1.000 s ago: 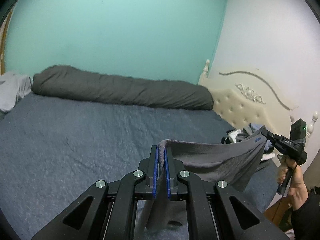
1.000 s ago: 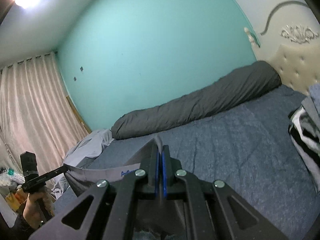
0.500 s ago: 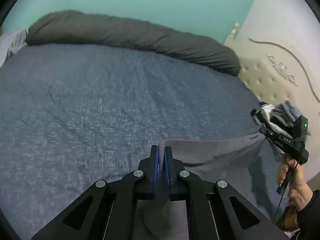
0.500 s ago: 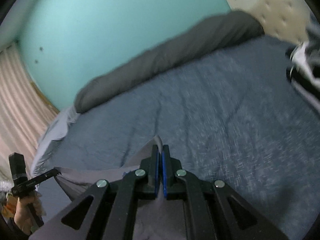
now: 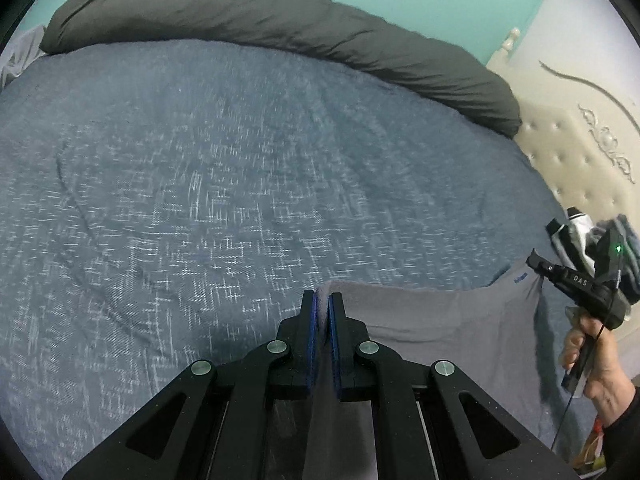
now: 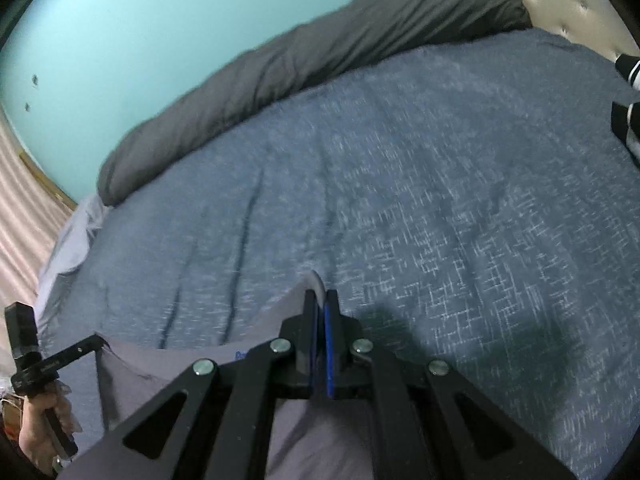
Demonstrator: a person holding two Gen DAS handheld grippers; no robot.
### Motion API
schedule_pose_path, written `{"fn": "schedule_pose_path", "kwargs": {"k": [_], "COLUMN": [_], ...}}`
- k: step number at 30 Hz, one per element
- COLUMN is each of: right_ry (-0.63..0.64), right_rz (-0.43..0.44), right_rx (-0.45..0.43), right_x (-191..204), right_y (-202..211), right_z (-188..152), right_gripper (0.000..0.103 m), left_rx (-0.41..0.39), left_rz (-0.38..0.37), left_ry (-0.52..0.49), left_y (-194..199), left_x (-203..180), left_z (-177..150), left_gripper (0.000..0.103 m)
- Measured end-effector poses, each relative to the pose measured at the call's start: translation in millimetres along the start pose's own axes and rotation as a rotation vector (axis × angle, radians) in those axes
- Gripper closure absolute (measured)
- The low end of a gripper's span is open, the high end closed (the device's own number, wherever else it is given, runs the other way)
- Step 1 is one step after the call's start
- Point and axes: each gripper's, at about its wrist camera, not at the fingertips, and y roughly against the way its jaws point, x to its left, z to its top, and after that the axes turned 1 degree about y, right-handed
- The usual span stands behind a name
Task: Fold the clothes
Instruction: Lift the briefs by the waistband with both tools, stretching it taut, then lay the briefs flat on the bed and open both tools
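Blue bed (image 5: 240, 168); grey garment (image 5: 432, 320) pinched by both grippers (image 5: 322, 300) (image 6: 320, 300), "DAS" marking.

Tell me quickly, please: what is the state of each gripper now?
Left gripper: closed on one end of the grey garment.
Right gripper: closed on the other end of the same garment.

Dim room light, motion-blurred bedcover (image 5: 240, 184) – fisheye-curved edges; soft shadows
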Motion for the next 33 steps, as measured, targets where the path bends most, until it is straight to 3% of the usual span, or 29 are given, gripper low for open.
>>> {"fn": "schedule_pose_path", "kwargs": {"k": [6, 10, 13, 19, 26, 33], "right_ry": [-0.039, -0.097, -0.103, -0.091, -0.047, 0.017], "right_rz": [0.008, 0.044, 0.072, 0.075, 0.042, 0.034], "right_rx": [0.085, 0.079, 0.045, 0.074, 0.199, 0.283], "right_x": [-8.7, -19.3, -25.4, -38.1, -55.4, -52.7], "right_y": [-29.0, -25.9, -8.5, 28.1, 74.3, 108.3], "right_z": [-3.0, -5.5, -5.2, -19.6, -75.7, -119.1], "right_gripper": [0.100, 0.096, 0.065, 0.065, 0.065, 0.064], "left_rx": [0.062, 0.036, 0.015, 0.054, 0.158, 0.203], "left_rz": [-0.055, -0.067, -0.076, -0.088, -0.088, -0.061], "left_ry": [0.064, 0.083, 0.098, 0.085, 0.020, 0.001], "left_y": [-25.0, -13.0, 2.4, 25.4, 47.0, 70.0], "left_x": [15.9, 22.4, 26.2, 31.3, 29.3, 33.5], "left_z": [0.1, 1.9, -0.8, -29.9, -80.5, -120.0], "left_gripper": [0.096, 0.093, 0.072, 0.070, 0.070, 0.070]}}
